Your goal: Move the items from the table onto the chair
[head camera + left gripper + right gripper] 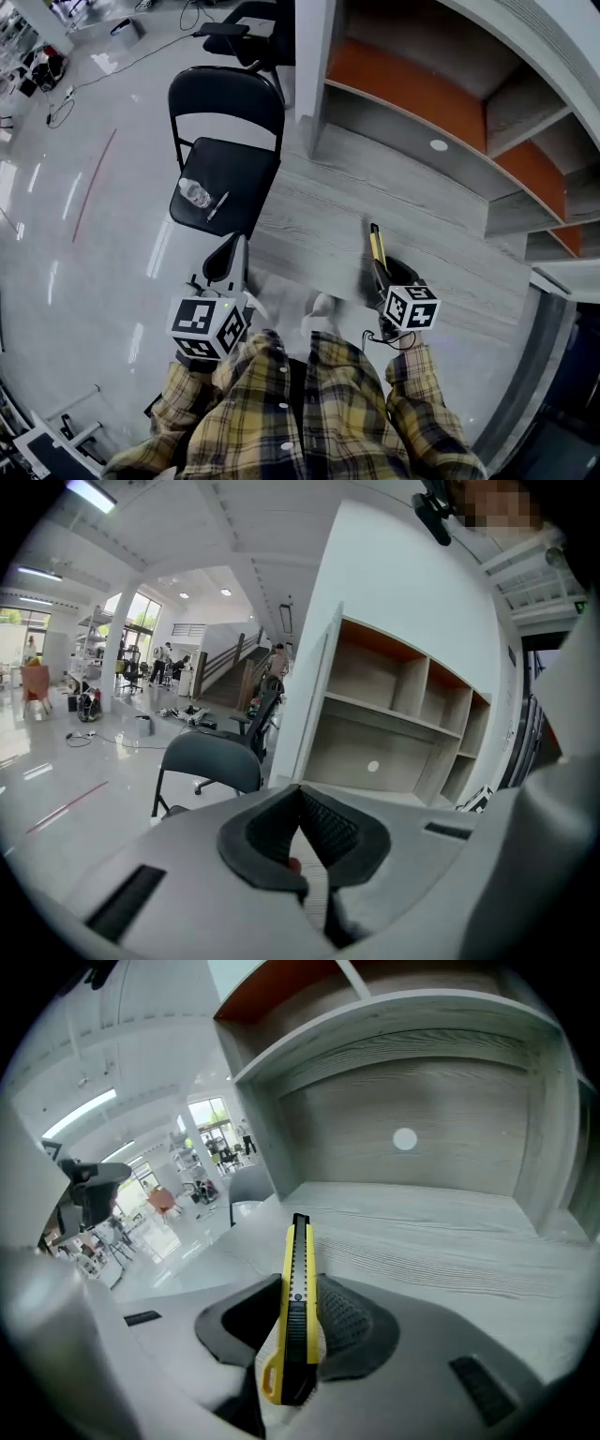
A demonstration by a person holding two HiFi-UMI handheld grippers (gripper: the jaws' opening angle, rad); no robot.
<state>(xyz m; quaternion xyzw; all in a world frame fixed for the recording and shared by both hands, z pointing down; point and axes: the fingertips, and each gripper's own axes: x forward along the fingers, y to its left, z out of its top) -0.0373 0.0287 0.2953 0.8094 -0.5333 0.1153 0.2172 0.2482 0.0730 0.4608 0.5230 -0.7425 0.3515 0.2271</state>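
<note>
Yellow cutter (297,1260) is pinched in our right claw (300,1321), over the bench's (375,197) near edge. Left claw (302,846) is pressed together, empty. Bottle (195,193) & pen-like item (217,205) already lie on the chair (225,98), far left. We reckon only the cutter's left to move.

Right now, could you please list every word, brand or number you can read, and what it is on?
No readable text anywhere.
Marker cubes on the left gripper and right gripper: square patterns only, no letters.
The yellow utility knife: no legible brand.
Bottle on the chair: too small to read.
</note>
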